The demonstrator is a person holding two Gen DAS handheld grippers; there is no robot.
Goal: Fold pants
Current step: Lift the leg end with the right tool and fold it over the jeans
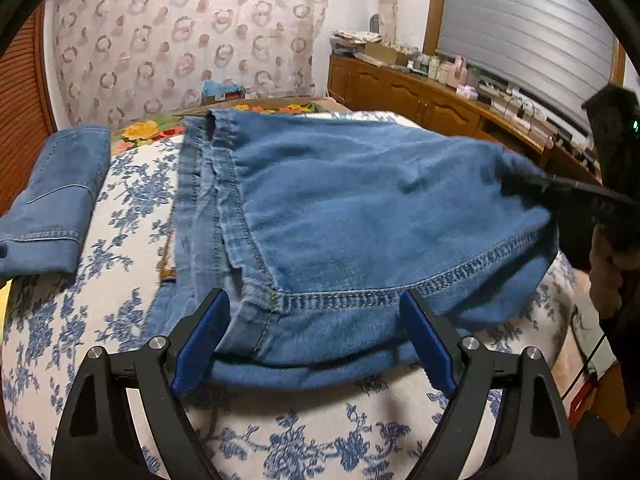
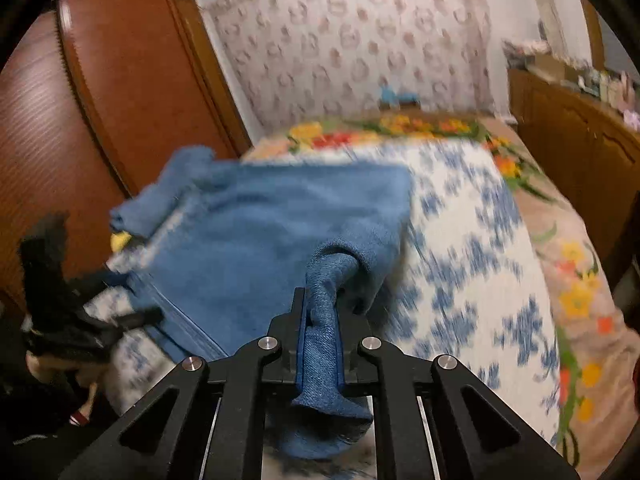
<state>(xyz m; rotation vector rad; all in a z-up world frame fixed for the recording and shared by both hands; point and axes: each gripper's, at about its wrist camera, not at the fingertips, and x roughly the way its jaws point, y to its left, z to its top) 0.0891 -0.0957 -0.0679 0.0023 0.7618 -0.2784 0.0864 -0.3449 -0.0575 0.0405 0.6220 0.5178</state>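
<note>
Blue denim pants (image 1: 340, 208) lie on the bed's blue-flowered cover (image 1: 120, 208), with a stitched hem edge nearest me. My left gripper (image 1: 314, 300) stands open over that near edge. Its blue pads (image 1: 200, 340) sit on either side of the cloth without pressing it. In the right wrist view the pants (image 2: 280, 216) are blurred, and a pinched-up fold runs into my right gripper (image 2: 320, 300), which is shut on the denim. The right gripper's black finger (image 1: 560, 192) also shows at the pants' right corner. The left gripper (image 2: 88, 316) appears at the far left.
A second, folded pair of jeans (image 1: 52, 200) lies at the bed's left side. A wooden sideboard (image 1: 420, 96) with bottles and boxes runs along the right. A wooden wardrobe (image 2: 120, 80) stands to the left. A patterned curtain (image 1: 180, 40) hangs behind the bed.
</note>
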